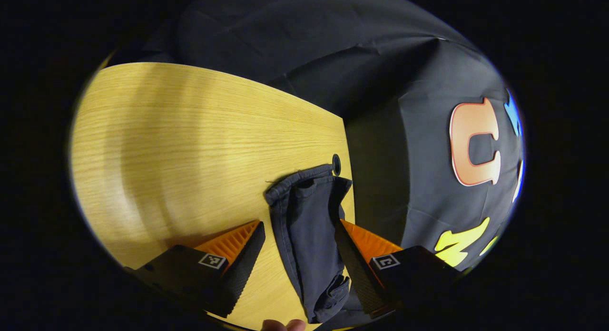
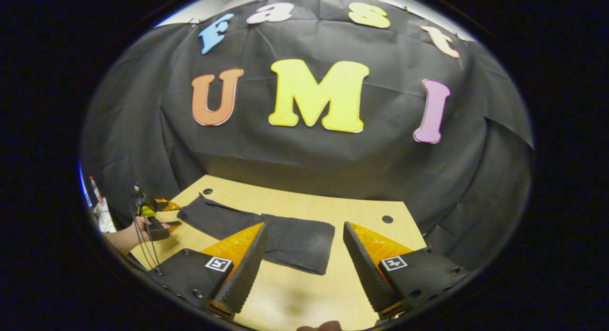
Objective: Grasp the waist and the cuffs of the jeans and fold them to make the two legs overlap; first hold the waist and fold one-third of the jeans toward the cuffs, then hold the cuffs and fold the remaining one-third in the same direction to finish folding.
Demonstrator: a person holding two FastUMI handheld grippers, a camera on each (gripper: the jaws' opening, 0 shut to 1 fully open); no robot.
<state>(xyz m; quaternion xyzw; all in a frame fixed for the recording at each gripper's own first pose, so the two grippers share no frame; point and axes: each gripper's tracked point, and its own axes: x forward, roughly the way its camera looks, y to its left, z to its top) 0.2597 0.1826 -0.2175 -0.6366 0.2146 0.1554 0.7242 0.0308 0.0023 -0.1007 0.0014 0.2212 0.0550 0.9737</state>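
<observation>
Dark jeans [image 2: 266, 233] lie partly folded on the wooden worktop [image 2: 304, 283], one end near its far corner. The left tongs [image 1: 299, 248] stand wide around the cuffs [image 1: 307, 186]; the right tongs [image 2: 304, 255] hover wide above the folded end.

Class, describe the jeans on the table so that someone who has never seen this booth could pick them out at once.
Find the pale wooden table before the black cloth wall. The jeans lie flat across it, a long dark strip. Nothing else there is fabric; only small round holes mark the tabletop.
</observation>
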